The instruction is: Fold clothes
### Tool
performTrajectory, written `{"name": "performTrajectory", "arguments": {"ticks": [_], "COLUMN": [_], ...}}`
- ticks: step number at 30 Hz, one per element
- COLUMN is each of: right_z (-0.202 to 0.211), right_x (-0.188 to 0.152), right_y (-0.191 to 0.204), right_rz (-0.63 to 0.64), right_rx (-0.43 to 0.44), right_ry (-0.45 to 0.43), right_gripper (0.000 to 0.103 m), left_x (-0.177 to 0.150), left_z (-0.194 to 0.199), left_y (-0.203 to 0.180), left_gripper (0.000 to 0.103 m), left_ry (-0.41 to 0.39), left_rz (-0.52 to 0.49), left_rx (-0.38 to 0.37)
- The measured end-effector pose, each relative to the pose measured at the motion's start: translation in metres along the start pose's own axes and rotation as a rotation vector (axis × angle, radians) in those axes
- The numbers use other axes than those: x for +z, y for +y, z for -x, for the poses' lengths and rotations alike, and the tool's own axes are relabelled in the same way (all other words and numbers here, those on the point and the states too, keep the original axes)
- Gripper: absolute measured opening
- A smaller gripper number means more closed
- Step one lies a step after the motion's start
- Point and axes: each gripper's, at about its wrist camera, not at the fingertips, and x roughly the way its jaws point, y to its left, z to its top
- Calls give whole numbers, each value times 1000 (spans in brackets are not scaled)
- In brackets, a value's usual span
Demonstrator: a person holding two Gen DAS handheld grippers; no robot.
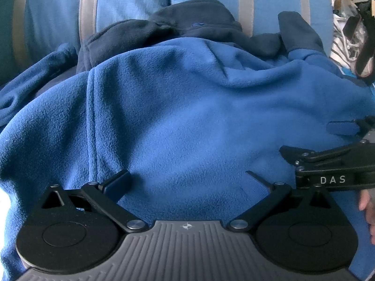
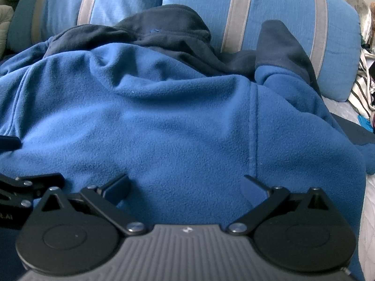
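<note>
A blue fleece jacket (image 1: pixel 178 107) with a dark navy hood and cuffs (image 1: pixel 194 21) lies spread out, hood at the far end against the cushions. It fills the right wrist view too (image 2: pixel 164 117). My left gripper (image 1: pixel 187 178) is open and empty, its fingers resting low over the near hem. My right gripper (image 2: pixel 185 182) is open and empty over the hem beside it, and its body shows at the right of the left wrist view (image 1: pixel 332 164). A navy-cuffed sleeve (image 2: pixel 281 53) sticks up at the far right.
Two blue cushions with grey stripes (image 2: pixel 269 11) stand behind the jacket. Striped white cloth and clutter (image 2: pixel 361 89) lie at the far right. A pale quilted surface (image 2: pixel 369 210) shows at the right edge.
</note>
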Motion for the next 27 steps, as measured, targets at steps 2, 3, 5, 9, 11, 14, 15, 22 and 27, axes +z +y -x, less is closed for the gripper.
{"name": "performTrajectory", "arguments": {"ticks": [2, 3, 5, 9, 11, 14, 15, 22, 27], "right_z": [0, -1, -1, -2, -1, 0, 1, 4, 3], "right_x": [0, 0, 0, 2, 5, 7, 7, 11, 11], "right_y": [0, 1, 1, 1, 1, 3, 4, 3, 3], "right_rz": [5, 7, 12, 19, 29, 46, 52, 47, 30], "right_rx": [0, 0, -1, 2, 8, -5, -10, 15, 6], "right_ry": [1, 2, 3, 5, 3, -28, -40, -45, -30], "right_gripper": [103, 103, 103, 103, 103, 103, 103, 103, 103], "left_x": [-1, 0, 1, 2, 1, 4, 5, 6, 2], "left_z": [0, 1, 4, 7, 10, 12, 13, 13, 12], "left_y": [-1, 0, 0, -1, -1, -2, -1, 2, 4], "left_gripper": [103, 103, 103, 103, 103, 103, 103, 103, 103], "left_ry": [3, 5, 7, 2, -9, -30, -36, -59, -66], "left_rz": [2, 5, 11, 7, 4, -6, -9, -5, -2], "left_rx": [1, 1, 3, 14, 22, 46, 51, 66, 57]}}
